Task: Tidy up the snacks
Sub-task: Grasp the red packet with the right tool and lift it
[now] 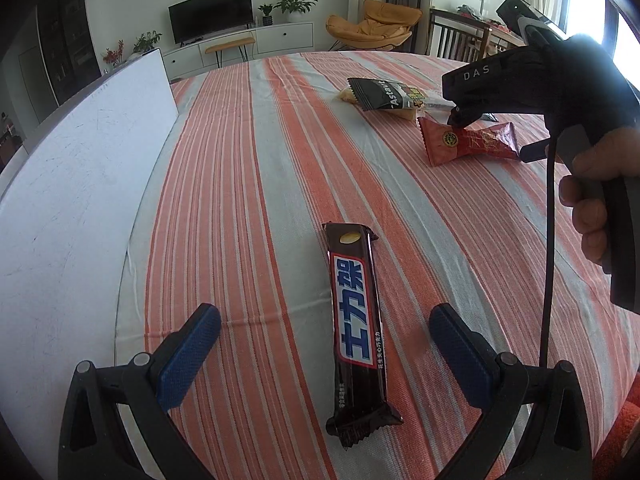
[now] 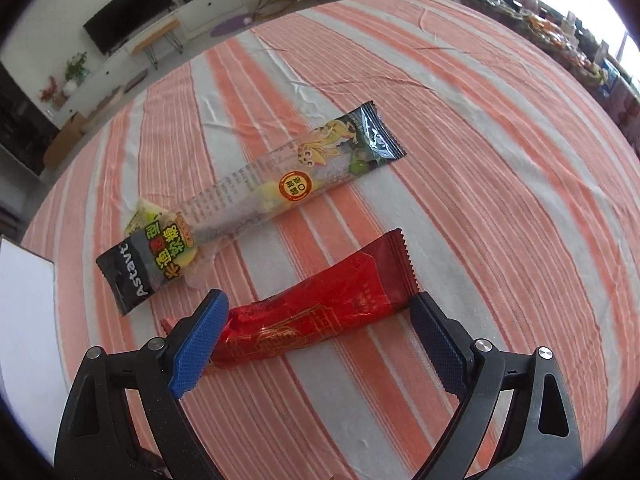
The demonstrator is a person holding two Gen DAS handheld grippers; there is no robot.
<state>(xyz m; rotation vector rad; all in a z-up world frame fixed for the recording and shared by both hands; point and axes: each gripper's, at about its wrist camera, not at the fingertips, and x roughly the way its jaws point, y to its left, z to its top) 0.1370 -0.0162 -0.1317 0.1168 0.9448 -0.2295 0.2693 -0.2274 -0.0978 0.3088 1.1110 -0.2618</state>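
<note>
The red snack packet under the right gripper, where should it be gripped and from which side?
Grip the red packet across its puffy middle, coming straight down from above. It lies flat on the striped cloth, and the open right gripper already straddles it lengthwise, so turning the gripper to close across the narrow width probably works better.

Daylight floods in from the windows (image 1: 600, 12) at the upper right of both my views, blown out to white there. The striped cloth (image 2: 460, 128) is evenly lit, shadows soft and faint. Fisheye bending curves every edge, corners fall to black, and far-right detail smears slightly.
</note>
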